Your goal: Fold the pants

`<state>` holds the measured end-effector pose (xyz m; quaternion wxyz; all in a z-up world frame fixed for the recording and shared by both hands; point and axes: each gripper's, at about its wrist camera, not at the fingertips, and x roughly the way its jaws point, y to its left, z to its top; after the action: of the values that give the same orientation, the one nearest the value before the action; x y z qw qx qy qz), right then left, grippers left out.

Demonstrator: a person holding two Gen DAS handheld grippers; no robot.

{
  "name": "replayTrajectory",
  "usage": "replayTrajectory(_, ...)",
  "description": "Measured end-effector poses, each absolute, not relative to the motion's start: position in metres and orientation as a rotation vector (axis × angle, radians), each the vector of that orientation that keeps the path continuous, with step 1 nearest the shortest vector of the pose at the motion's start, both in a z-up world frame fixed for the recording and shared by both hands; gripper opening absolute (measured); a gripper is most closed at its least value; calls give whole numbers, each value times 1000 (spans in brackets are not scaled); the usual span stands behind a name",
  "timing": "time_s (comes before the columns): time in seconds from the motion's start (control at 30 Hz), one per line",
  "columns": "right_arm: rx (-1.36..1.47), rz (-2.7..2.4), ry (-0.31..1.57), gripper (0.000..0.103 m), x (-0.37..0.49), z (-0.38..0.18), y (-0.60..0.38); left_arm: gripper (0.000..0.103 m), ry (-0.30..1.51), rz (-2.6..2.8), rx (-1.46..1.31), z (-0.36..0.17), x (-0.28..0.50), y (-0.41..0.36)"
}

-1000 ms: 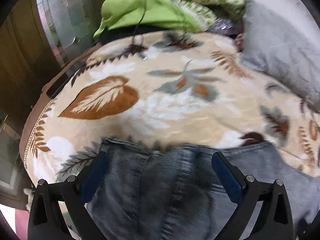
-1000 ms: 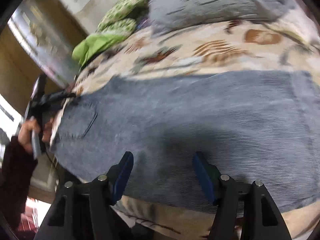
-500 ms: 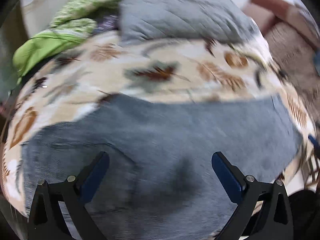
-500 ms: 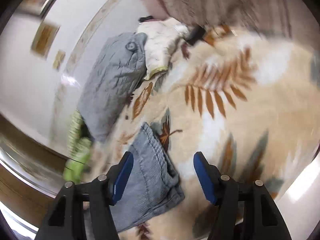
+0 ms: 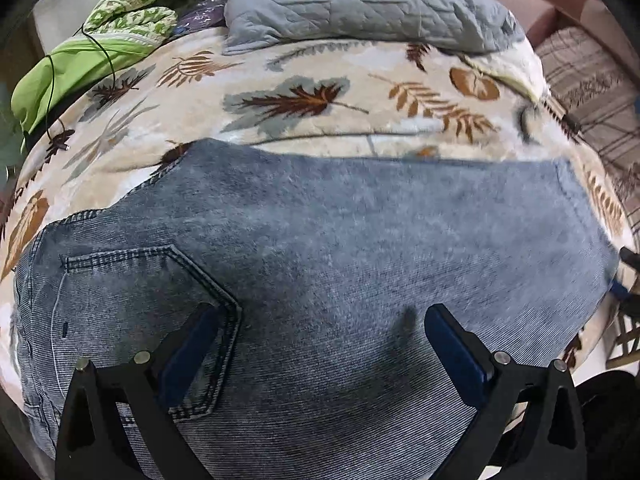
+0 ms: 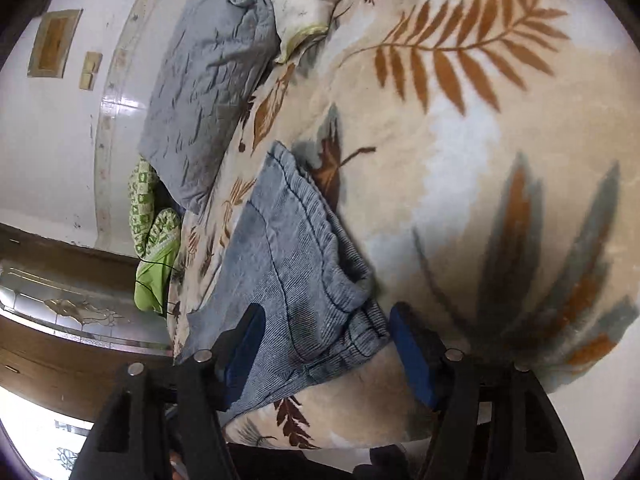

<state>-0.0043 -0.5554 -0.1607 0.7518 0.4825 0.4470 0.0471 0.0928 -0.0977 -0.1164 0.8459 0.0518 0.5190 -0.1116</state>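
Observation:
Blue-grey jeans (image 5: 360, 240) lie flat along the near side of a leaf-patterned blanket (image 5: 304, 76), with the back pocket (image 5: 132, 300) at the left and the leg hem at the right. My left gripper (image 5: 322, 356) hovers open over the middle of the jeans, just right of the pocket, holding nothing. In the right wrist view the hem end of the jeans (image 6: 296, 264) reaches between the fingers of my right gripper (image 6: 326, 350). Its jaws are opening, and the pads do not press the cloth.
A grey quilted pillow (image 5: 360, 0) and green cloths (image 5: 80, 60) with a thin black cable (image 5: 52, 80) lie at the far side of the bed. Plaid fabric (image 5: 592, 92) sits beyond the right end. The blanket's near edge drops off just below the jeans (image 6: 320, 420).
The left view has slid from the waistband end to the middle of the jeans. The right gripper has rolled and travelled from the jeans' middle to the hem end.

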Motion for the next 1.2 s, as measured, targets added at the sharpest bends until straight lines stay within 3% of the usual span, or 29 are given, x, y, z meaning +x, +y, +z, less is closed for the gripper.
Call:
replayTrajectory(0.27, 1030, 142, 963, 69, 11, -161, -542, 103, 1106, -236, 137, -125, 90, -100)
replayTrajectory(0.33, 1022, 135, 958, 55, 14, -160, -540, 103, 1109, -241, 111, -122, 90, -97)
replayTrajectory(0.4, 1018, 121, 967, 20, 15, -160, -540, 103, 1111, -236, 86, -119, 91, -92)
replayTrajectory(0.73, 838, 76, 849, 18, 18, -118, -504, 103, 1121, -199, -8, -109, 87, -55)
replayTrajectory(1.2, 426, 272, 825, 18, 41, -53, -328, 103, 1039, -165, -122, -68, 76, 8)
